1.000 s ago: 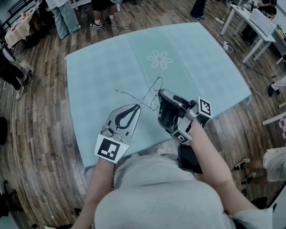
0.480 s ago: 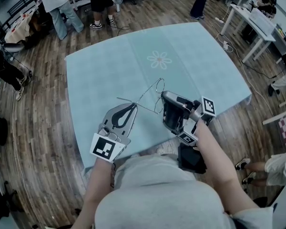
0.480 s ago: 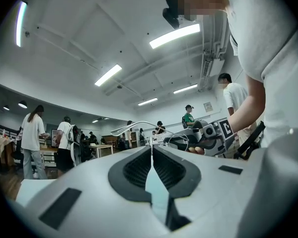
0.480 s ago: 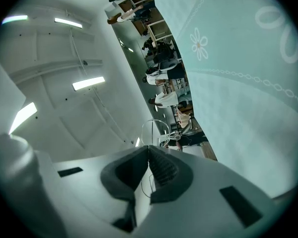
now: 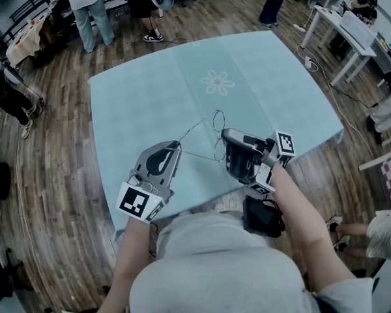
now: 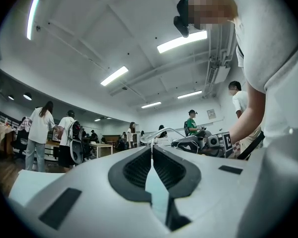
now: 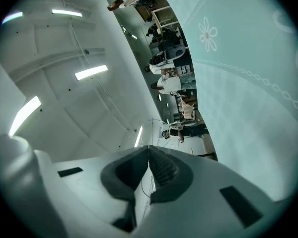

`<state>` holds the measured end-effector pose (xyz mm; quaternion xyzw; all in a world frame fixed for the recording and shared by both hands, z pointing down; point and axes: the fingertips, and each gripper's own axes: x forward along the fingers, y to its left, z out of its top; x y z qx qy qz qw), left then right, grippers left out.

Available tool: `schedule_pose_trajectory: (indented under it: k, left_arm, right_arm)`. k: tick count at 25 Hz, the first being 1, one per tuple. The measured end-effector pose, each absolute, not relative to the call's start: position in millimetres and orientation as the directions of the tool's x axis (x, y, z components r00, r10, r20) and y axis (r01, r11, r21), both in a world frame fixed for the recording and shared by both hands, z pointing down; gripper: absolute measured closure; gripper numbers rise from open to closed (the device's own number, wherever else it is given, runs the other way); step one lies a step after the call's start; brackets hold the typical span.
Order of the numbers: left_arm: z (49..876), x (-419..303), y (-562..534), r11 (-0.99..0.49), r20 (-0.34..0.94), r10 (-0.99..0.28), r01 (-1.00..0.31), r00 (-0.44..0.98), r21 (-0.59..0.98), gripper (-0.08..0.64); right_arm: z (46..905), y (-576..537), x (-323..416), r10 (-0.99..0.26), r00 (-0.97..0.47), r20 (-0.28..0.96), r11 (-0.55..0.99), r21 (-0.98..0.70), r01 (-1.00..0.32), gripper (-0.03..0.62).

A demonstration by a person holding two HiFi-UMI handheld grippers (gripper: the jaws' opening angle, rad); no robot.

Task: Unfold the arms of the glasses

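Observation:
Thin wire-rimmed glasses (image 5: 219, 119) hang in the air over the pale blue tablecloth (image 5: 267, 77), held between both grippers. In the head view my left gripper (image 5: 177, 145) is shut on the end of one thin arm, which stretches away from the lenses. My right gripper (image 5: 225, 134) is shut on the frame beside the two round lenses. The left gripper view shows its pads (image 6: 139, 165) pressed together with the glasses (image 6: 161, 133) just past the tips and the right gripper (image 6: 203, 143) beyond. In the right gripper view the jaws (image 7: 148, 147) are together on a thin wire.
A white flower print (image 5: 217, 82) marks the cloth's far middle. The table's near edge (image 5: 182, 204) runs just under both grippers. People stand on the wooden floor at the far left (image 5: 85, 5), and white desks (image 5: 352, 34) stand at the right.
My left gripper has drawn a little to the left with the arm end, and the arm now stands farther out from the lenses. The right gripper has shifted slightly right and turned.

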<state>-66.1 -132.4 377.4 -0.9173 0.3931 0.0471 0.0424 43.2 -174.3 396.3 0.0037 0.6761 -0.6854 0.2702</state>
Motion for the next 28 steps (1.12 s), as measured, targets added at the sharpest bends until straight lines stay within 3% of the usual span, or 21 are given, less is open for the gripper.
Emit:
schedule_pose_trajectory:
  k: [14,28]
  left_arm:
    - [377,-74,-129,-0.678,-0.122,-0.726,-0.734,0.677,-0.038,0.538]
    - [371,-84,-133,-0.659,-0.116,-0.741,-0.75,0.661,-0.065,0.537]
  right_arm:
    - [396,-164,45,-0.234,-0.873,-0.428,0.102,-0.904,0.416,0.581]
    - [399,-150,52,-0.117,-0.914,-0.388,0.109,-0.92,0.376,0.581]
